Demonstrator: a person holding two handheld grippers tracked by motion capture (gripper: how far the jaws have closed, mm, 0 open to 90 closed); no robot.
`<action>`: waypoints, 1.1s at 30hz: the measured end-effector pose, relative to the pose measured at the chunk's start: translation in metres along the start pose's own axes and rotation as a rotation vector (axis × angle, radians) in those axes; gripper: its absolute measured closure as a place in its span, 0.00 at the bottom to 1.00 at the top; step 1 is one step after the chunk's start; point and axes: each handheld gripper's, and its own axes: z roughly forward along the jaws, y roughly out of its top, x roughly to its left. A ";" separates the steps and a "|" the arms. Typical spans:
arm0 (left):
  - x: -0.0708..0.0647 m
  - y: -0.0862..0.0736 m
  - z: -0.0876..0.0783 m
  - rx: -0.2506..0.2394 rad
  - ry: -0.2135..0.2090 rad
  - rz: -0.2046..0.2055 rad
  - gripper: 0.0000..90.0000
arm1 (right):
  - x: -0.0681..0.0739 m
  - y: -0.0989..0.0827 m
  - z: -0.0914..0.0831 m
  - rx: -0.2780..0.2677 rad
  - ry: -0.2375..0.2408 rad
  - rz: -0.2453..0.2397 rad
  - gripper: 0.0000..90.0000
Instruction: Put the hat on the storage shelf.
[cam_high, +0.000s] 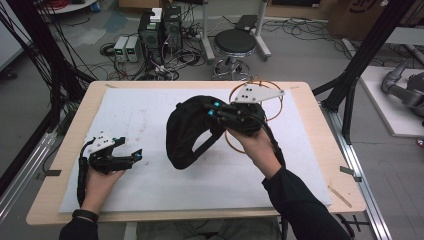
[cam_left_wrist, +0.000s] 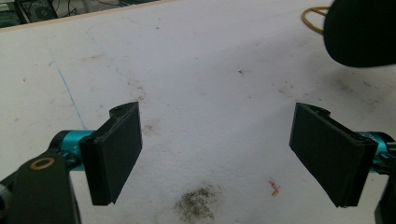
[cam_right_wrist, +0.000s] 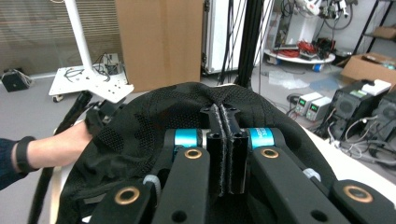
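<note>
My right gripper (cam_high: 216, 111) pinched the black mesh cap (cam_high: 187, 132) up; my left gripper (cam_high: 134, 156), jaws apart, pointed toward it.

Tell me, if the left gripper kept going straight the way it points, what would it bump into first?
Probably the black mesh bag that the right gripper holds up. The left gripper is open and points across the white mat toward it, though the bag hangs higher, so it might pass underneath.
</note>
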 end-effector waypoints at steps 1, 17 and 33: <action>0.000 0.000 0.000 -0.003 0.000 -0.001 0.19 | -0.002 0.003 0.003 -0.001 0.007 -0.002 1.00; 0.002 -0.002 -0.001 -0.001 -0.004 -0.003 0.19 | -0.056 0.052 -0.009 -0.118 -0.097 -0.059 1.00; 0.002 -0.003 0.000 0.006 0.003 -0.004 0.19 | -0.109 0.028 -0.095 -0.139 -0.318 0.028 1.00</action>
